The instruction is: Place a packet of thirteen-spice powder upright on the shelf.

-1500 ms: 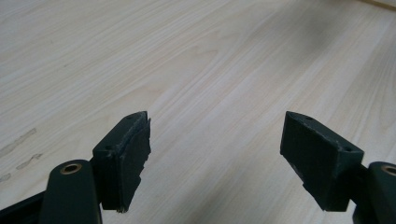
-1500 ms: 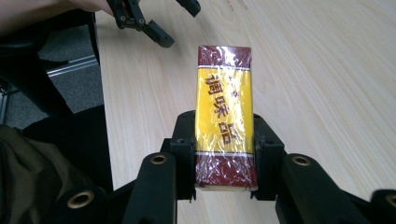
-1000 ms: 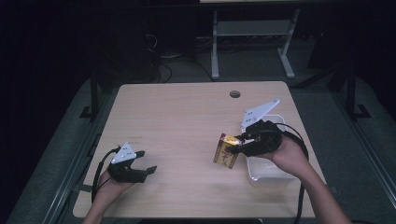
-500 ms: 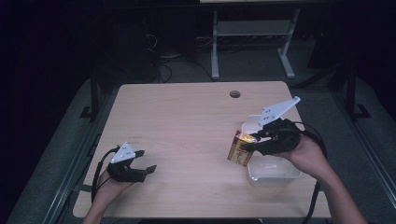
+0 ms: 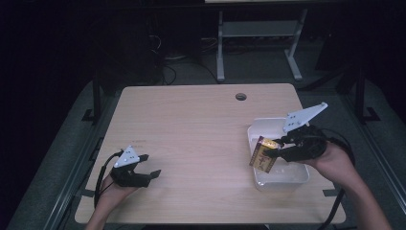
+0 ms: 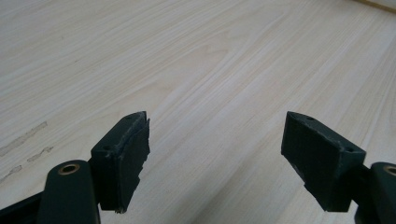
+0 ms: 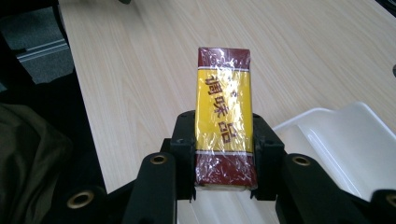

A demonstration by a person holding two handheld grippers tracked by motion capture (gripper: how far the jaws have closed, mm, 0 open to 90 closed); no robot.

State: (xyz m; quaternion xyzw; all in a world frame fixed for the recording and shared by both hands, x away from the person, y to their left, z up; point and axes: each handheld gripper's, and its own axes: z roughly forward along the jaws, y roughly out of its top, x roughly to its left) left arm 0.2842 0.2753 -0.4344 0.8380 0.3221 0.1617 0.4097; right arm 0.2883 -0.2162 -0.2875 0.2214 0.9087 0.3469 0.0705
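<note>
Pinching item: wrapped packet [image 7: 225, 119], red-yellow, film-slick, seemingly stiff and light; right gripper [image 5: 276, 152] fingers clamped its long sides over the white tray [image 5: 282, 177], right of table [image 5: 191, 129]. Left gripper [image 5: 149, 172] fingers spread, empty.

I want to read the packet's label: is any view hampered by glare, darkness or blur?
High view: dim room, table lit, the packet small and unreadable. Right gripper view: sharp, the wrap's small glints leave the yellow label legible. Left gripper view: the wooden table is evenly lit, the near jaws slightly soft.
</note>
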